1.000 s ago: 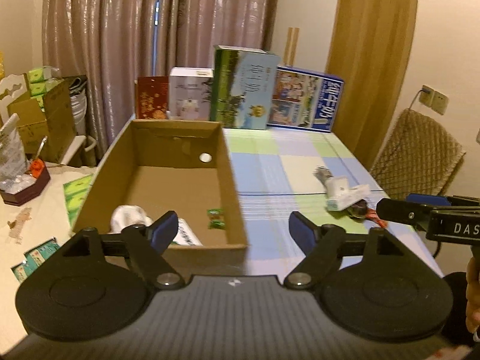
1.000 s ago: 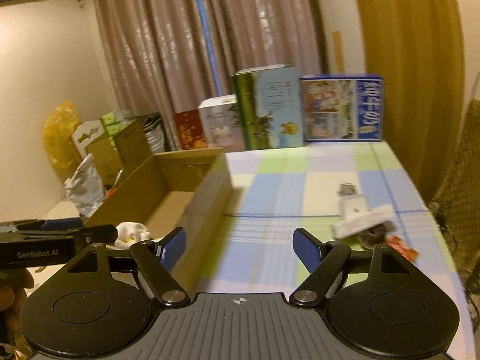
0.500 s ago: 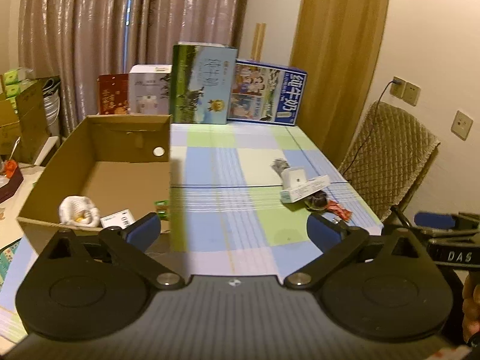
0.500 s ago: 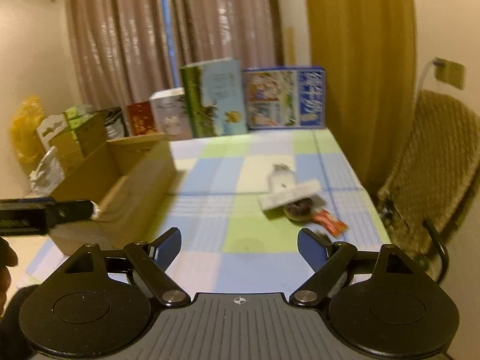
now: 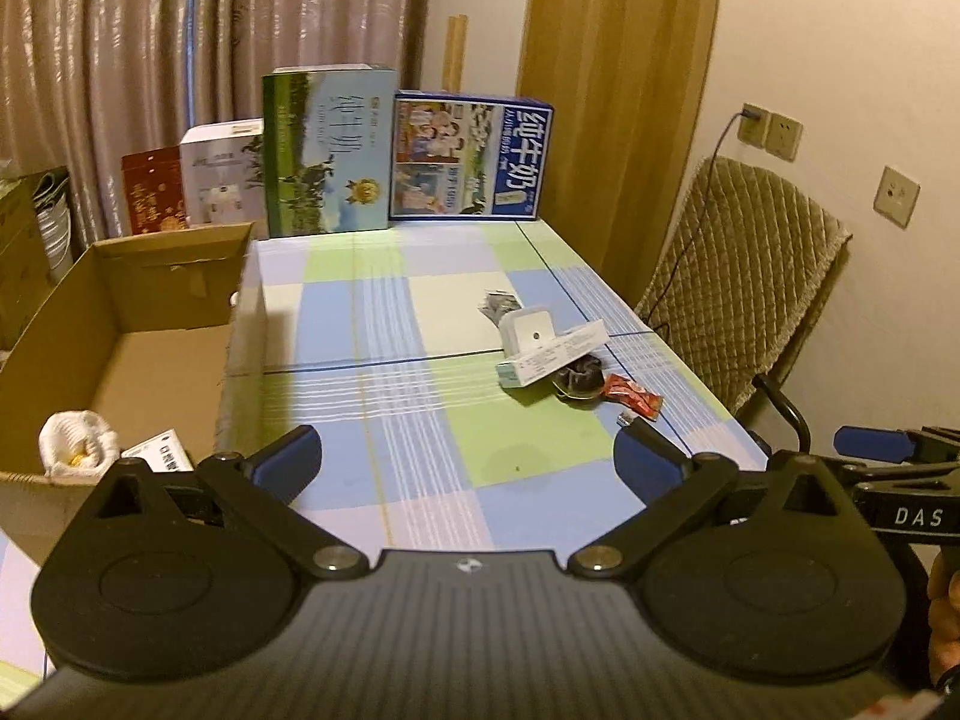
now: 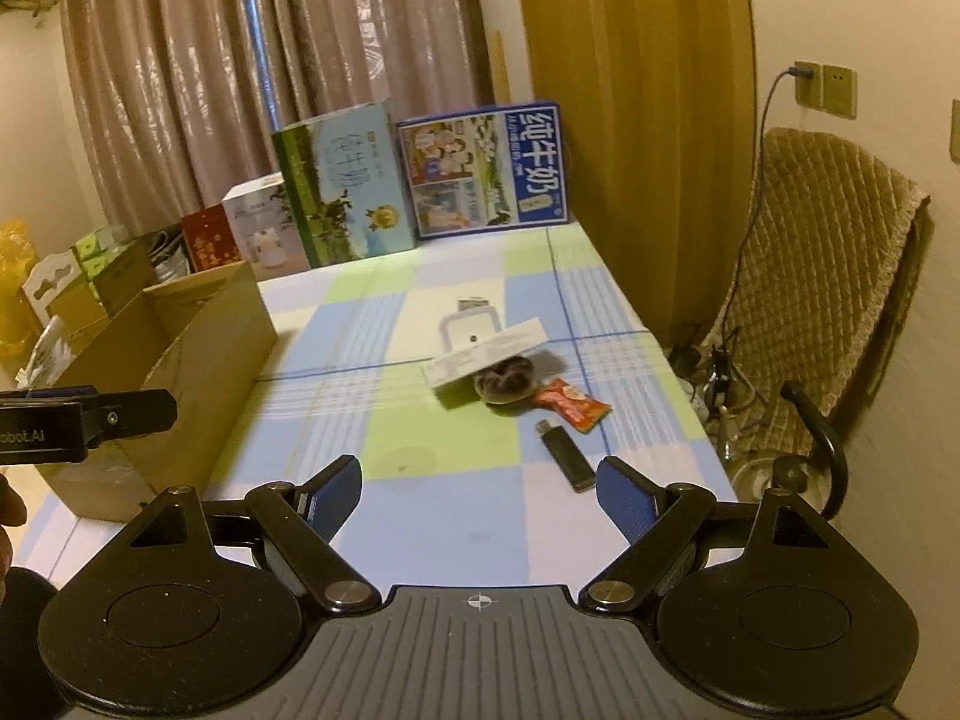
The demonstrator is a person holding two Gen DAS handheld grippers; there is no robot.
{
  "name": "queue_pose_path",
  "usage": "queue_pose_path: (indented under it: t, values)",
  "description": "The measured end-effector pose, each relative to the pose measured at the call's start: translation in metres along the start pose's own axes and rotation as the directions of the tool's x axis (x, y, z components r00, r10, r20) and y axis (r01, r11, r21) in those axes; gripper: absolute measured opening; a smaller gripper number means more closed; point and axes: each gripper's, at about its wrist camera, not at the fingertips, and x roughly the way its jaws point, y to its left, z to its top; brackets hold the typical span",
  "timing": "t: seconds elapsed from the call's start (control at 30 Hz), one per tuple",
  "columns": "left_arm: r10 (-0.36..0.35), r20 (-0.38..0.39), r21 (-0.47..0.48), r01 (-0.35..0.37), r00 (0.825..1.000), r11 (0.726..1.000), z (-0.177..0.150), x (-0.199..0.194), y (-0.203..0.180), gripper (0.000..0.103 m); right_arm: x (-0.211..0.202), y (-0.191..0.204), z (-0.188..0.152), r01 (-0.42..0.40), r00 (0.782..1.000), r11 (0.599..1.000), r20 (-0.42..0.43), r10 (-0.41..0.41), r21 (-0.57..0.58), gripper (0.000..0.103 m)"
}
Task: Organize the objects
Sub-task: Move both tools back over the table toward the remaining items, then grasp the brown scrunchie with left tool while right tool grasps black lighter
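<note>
A small pile lies on the checked tablecloth: a long white box (image 6: 485, 351) across a white square box (image 6: 471, 330), a dark scrunchie (image 6: 505, 382), a red sachet (image 6: 570, 402) and a black lighter (image 6: 566, 455). The same white box (image 5: 549, 354), red sachet (image 5: 631, 394) and scrunchie (image 5: 579, 379) show in the left wrist view. An open cardboard box (image 5: 105, 306) at the left holds a white bundle (image 5: 75, 439) and a small white packet (image 5: 159, 451). My left gripper (image 5: 468, 456) and right gripper (image 6: 479, 495) both hover open above the near table edge, holding nothing.
Milk cartons and gift boxes (image 5: 330, 150) stand along the table's far edge before curtains. A padded chair (image 6: 828, 276) sits right of the table. More cartons and clutter (image 6: 72, 276) lie left of the cardboard box (image 6: 180, 360).
Both grippers have swung right, from over the cardboard box toward the pile of small items. Both stayed open; the lighter has come into the right wrist view.
</note>
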Motion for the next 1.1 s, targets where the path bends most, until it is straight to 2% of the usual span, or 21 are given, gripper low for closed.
queue_pose_path:
  t: [0.3,0.5,0.7,0.77,0.87,1.1]
  values:
    - [-0.029,-0.035,0.038,0.030,0.999,0.999,0.004,0.040,-0.019,0.102,0.019,-0.026,-0.001,0.027,0.999,1.000,-0.027,-0.027,0.002,0.083]
    - [-0.041,-0.067,0.057,0.045,0.997,0.997,0.003,0.074,-0.028,0.102,0.051,-0.043,0.003,0.030,0.998,0.999,-0.060,-0.031,-0.017,0.082]
    - [-0.051,-0.101,0.058,0.057,0.994,0.997,0.002,0.114,-0.032,0.102,0.096,-0.057,0.006,0.010,0.994,0.999,-0.113,-0.015,-0.041,0.065]
    - [-0.047,-0.104,0.067,0.055,0.993,0.996,0.002,0.128,-0.034,0.101,0.112,-0.060,0.006,0.009,0.991,0.998,-0.131,-0.016,-0.055,0.057]
    - [-0.047,-0.121,0.077,0.057,0.992,0.995,0.003,0.151,-0.035,0.094,0.136,-0.063,0.004,0.004,0.987,0.996,-0.161,-0.018,-0.085,0.046]
    - [-0.101,-0.163,0.092,0.117,0.982,0.989,0.001,0.194,-0.044,0.082,0.182,-0.067,0.000,0.003,0.976,0.989,-0.214,-0.036,-0.150,0.040]
